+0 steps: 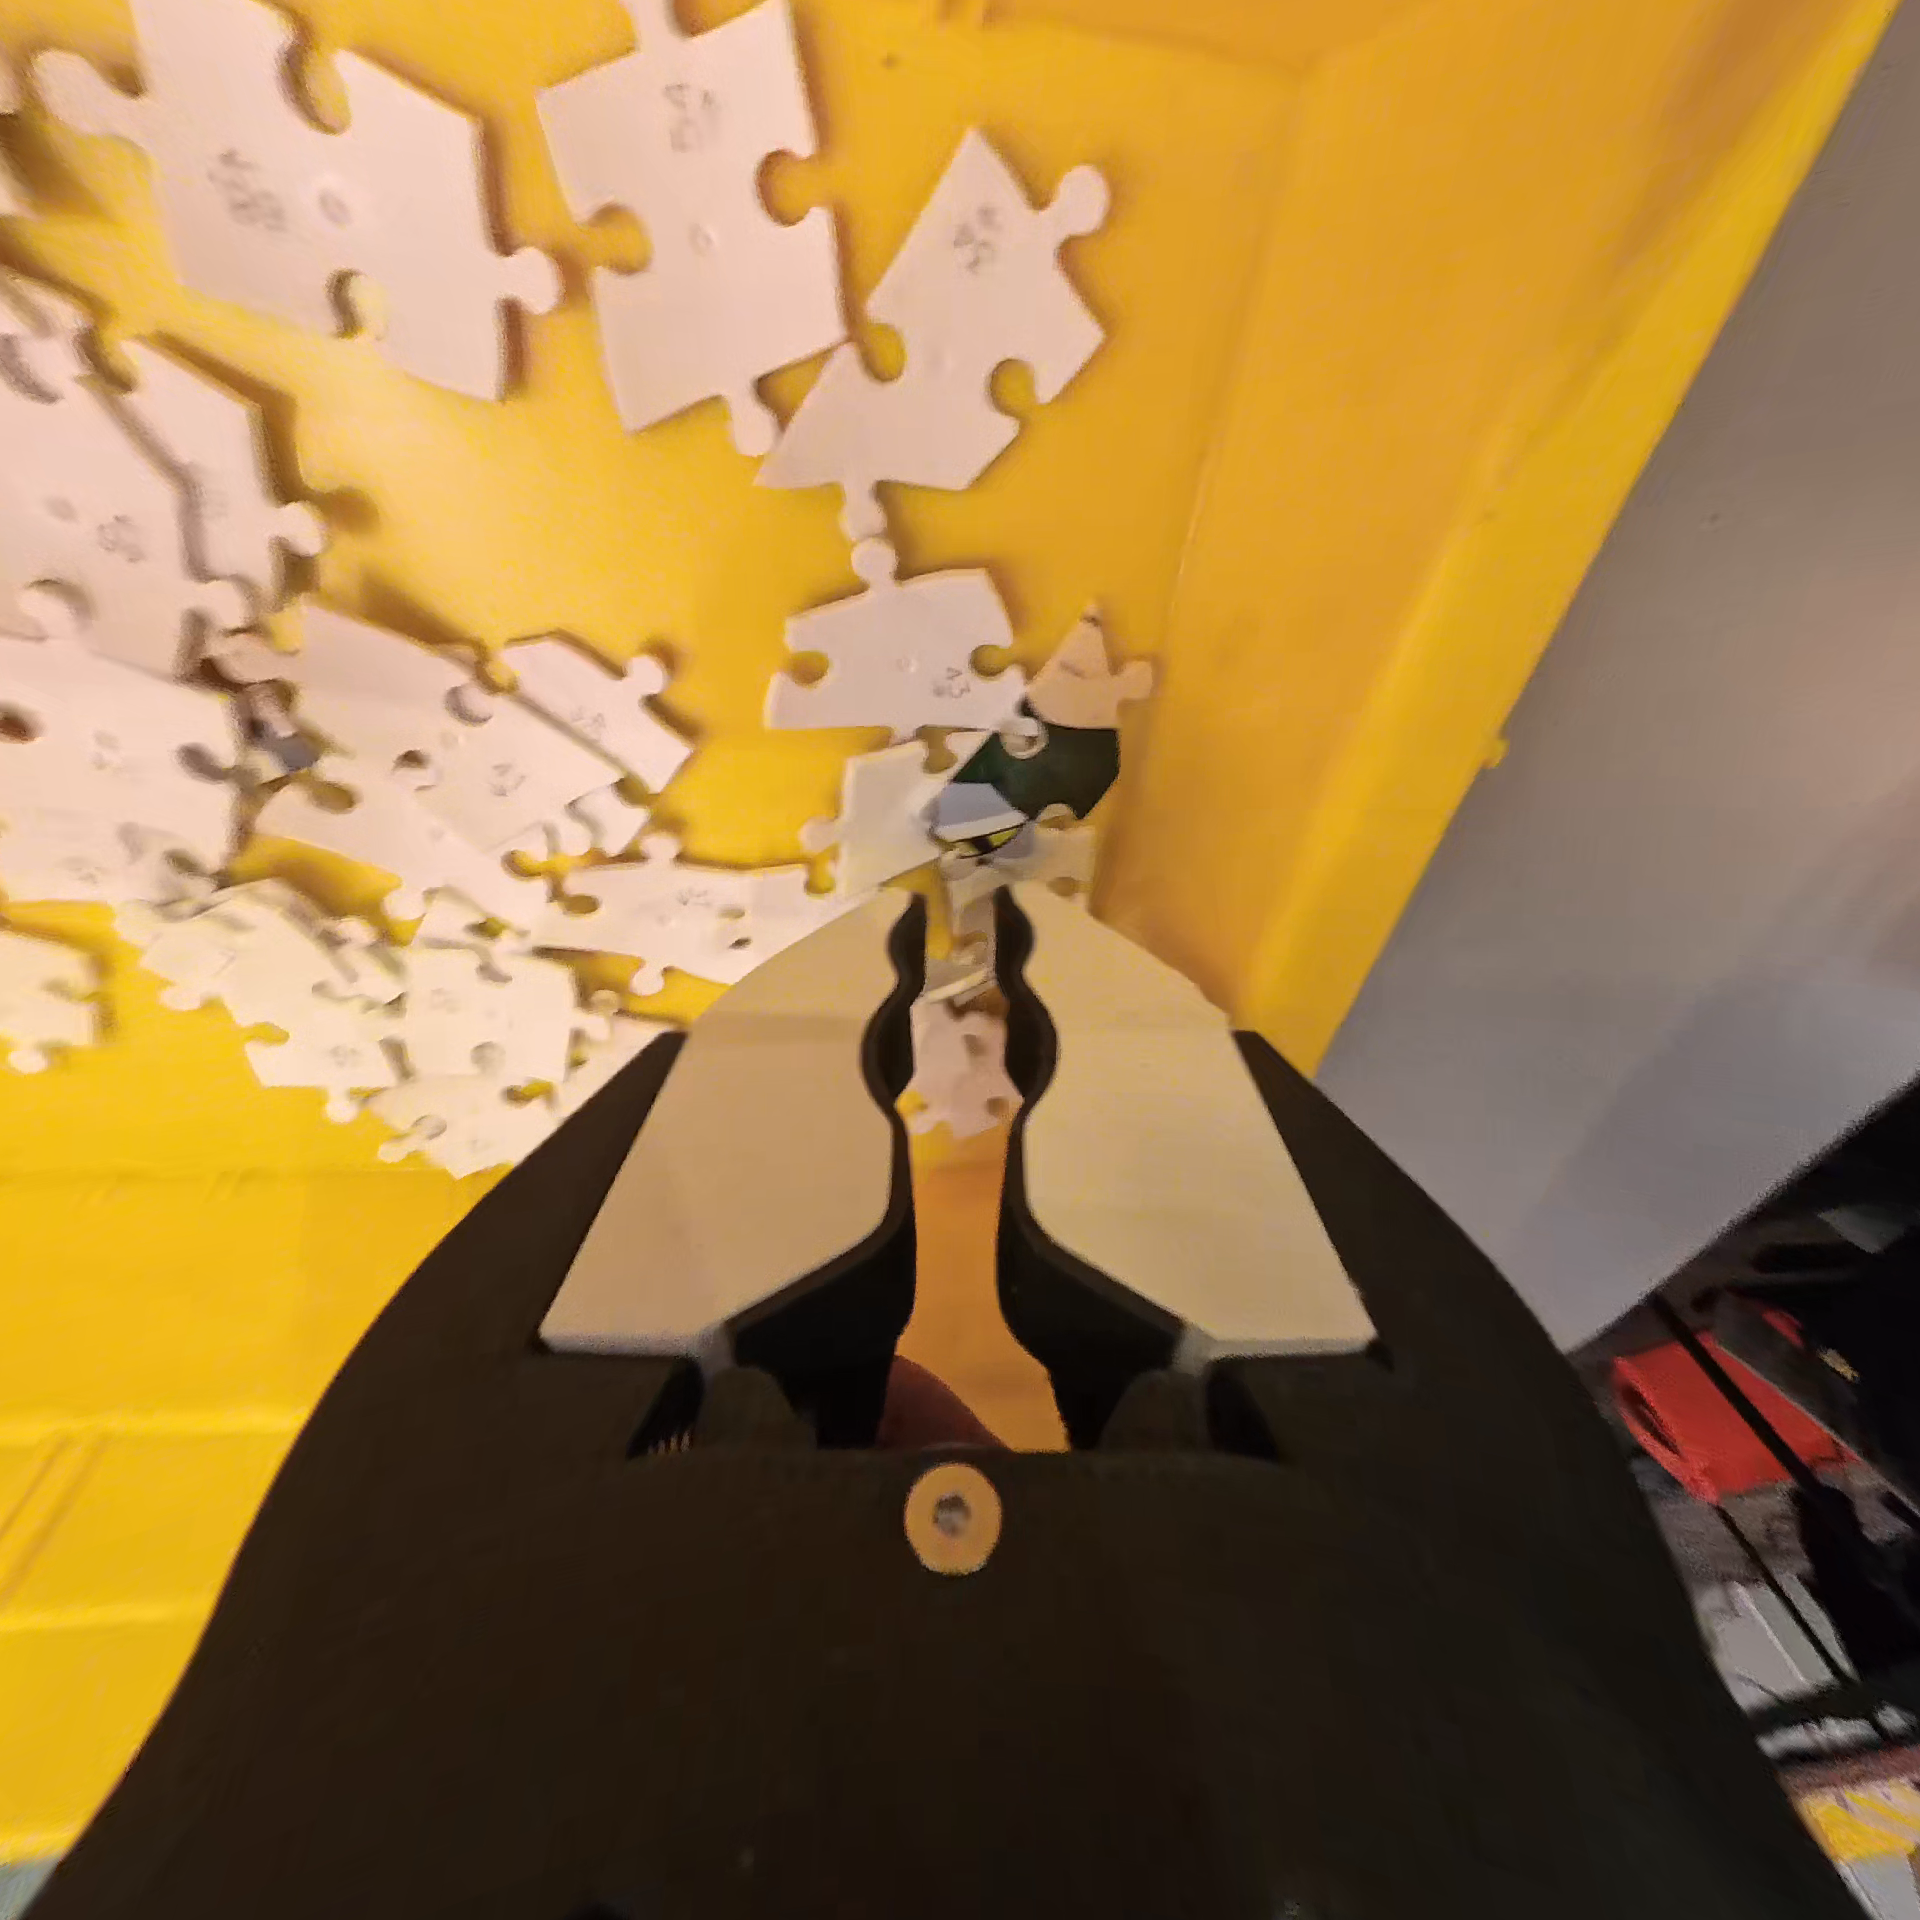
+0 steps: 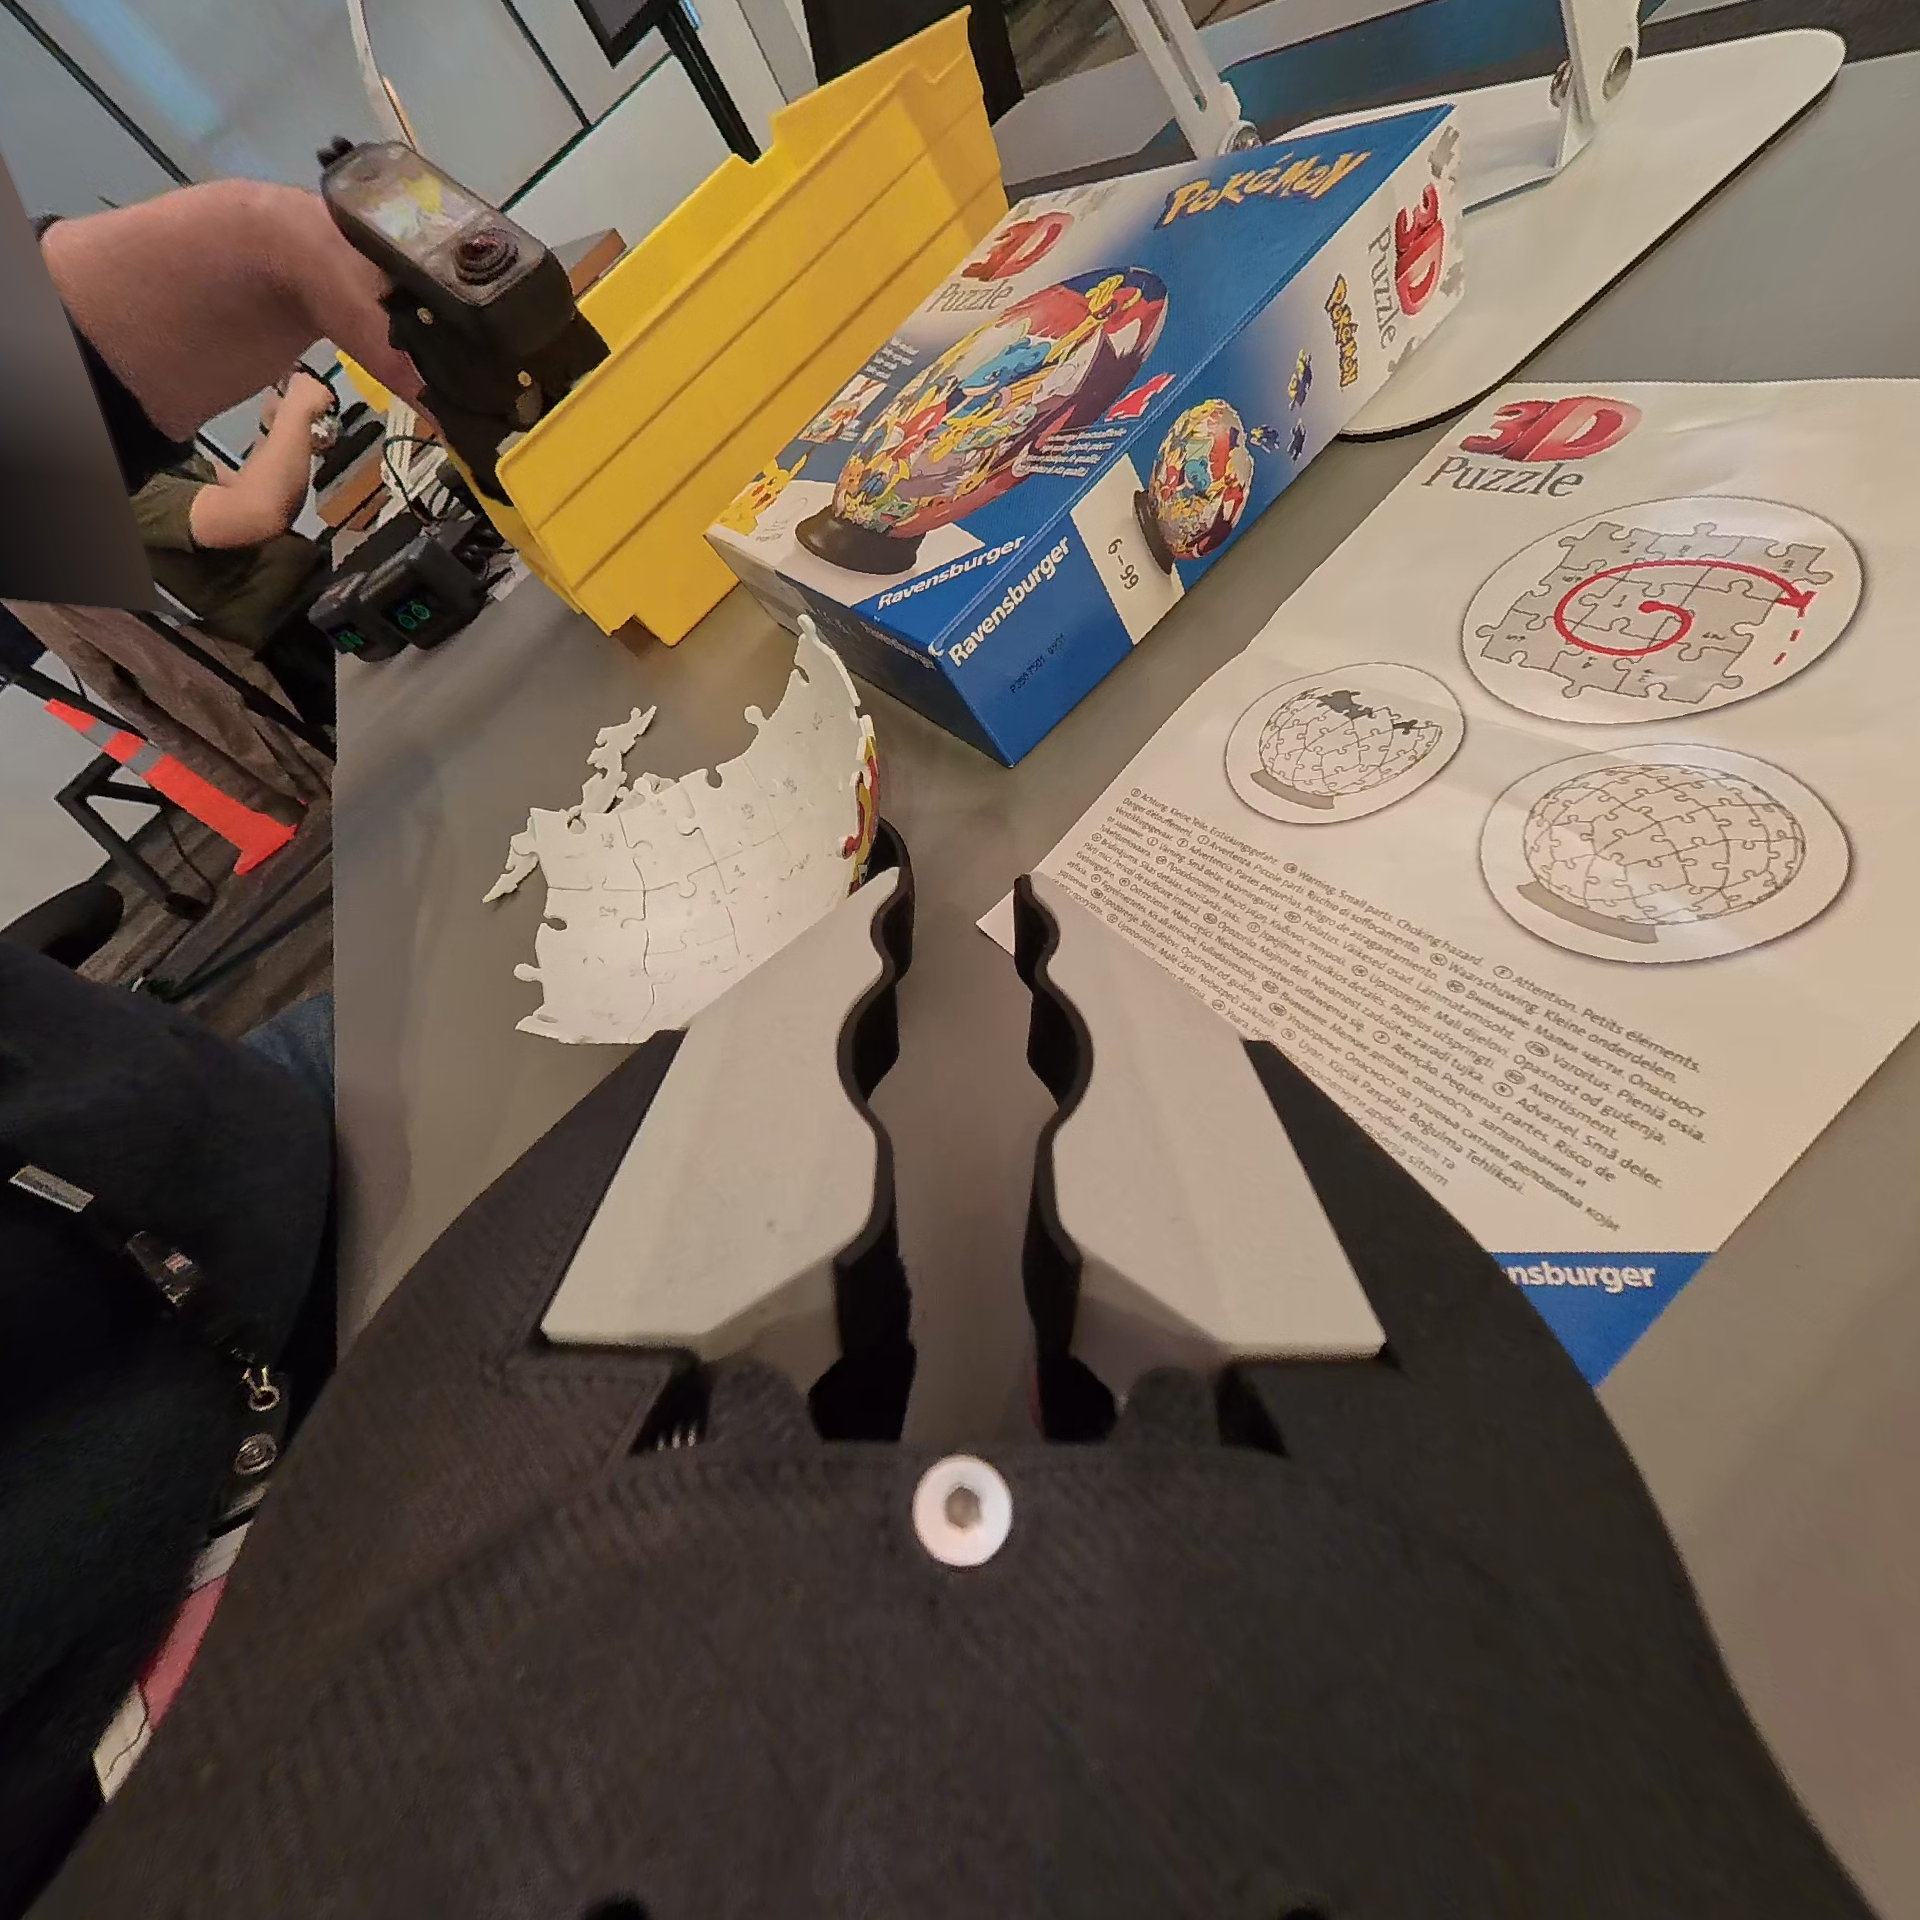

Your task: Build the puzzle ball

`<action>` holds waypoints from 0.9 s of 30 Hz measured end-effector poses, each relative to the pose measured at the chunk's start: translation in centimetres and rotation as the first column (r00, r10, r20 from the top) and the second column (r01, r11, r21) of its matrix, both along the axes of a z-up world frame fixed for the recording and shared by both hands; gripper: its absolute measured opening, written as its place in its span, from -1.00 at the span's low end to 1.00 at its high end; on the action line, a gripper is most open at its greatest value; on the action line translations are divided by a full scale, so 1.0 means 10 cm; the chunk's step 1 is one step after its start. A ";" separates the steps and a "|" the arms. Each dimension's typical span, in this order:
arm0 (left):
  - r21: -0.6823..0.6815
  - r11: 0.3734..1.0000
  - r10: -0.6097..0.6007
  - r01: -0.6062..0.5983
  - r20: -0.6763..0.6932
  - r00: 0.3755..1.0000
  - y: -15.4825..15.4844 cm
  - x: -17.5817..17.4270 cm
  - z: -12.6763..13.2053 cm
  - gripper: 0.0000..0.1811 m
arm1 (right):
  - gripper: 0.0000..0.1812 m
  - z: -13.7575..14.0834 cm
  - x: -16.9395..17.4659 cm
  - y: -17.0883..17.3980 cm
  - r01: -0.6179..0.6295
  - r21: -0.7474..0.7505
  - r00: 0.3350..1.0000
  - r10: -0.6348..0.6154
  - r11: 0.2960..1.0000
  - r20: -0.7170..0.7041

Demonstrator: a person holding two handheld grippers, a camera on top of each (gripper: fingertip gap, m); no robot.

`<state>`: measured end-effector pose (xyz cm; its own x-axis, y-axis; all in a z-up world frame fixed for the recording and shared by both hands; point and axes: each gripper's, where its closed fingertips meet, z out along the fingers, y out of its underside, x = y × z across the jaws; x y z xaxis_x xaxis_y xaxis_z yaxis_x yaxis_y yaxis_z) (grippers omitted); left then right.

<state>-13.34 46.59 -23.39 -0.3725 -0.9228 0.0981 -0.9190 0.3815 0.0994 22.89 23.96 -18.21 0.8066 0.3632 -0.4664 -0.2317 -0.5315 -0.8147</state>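
Note:
In the left wrist view my left gripper (image 1: 956,904) is down inside the yellow bin (image 1: 1299,520), its jaws nearly closed on a puzzle piece (image 1: 1023,774) with a dark green and white printed face that sticks out past the tips. Several white face-down pieces (image 1: 707,239) lie on the bin floor. In the right wrist view my right gripper (image 2: 958,894) hovers low over the grey table, jaws a little apart and empty. Just to its left is the partly built ball shell (image 2: 686,883), white inside up, resting on a black stand (image 2: 896,847).
The right wrist view shows the left gripper (image 2: 468,301) held by a hand (image 2: 208,301) at the yellow bin (image 2: 748,343). The blue puzzle box (image 2: 1101,416) lies behind the shell, the instruction sheet (image 2: 1455,810) to the right. The table edge (image 2: 338,831) runs along the left. Across from one pair of fingers to the other is roughly 45 centimetres.

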 end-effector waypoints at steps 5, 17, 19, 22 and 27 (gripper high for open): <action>0.137 0.990 0.031 -0.042 0.082 0.996 0.25 0.11 0.02 -0.99 | -0.81 0.01 0.00 0.00 -0.001 0.004 1.000 0.001 1.000 -0.002; 0.004 1.000 0.024 -0.024 -0.038 0.999 -0.02 -0.01 0.00 -0.71 | -0.80 0.01 0.00 0.00 0.001 0.006 1.000 -0.001 1.000 -0.007; 0.021 1.000 0.007 -0.006 -0.034 0.999 -0.02 0.01 0.00 -0.72 | -0.80 0.02 0.00 0.00 0.000 0.006 1.000 0.000 1.000 -0.009; 0.008 1.000 0.001 -0.001 -0.022 1.000 -0.05 0.01 0.00 -0.81 | -0.80 0.02 0.00 0.00 -0.002 0.006 1.000 0.002 1.000 -0.013; 0.038 0.999 -0.017 0.016 0.008 1.000 -0.03 0.01 0.01 -0.87 | -0.80 0.03 0.01 0.00 -0.001 0.011 1.000 0.002 1.000 -0.016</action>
<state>-13.23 46.33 -23.30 -0.3883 -0.9196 0.0602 -0.9135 0.3927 0.1060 22.94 23.91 -17.93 0.7985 0.3696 -0.4751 -0.2439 -0.5230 -0.8167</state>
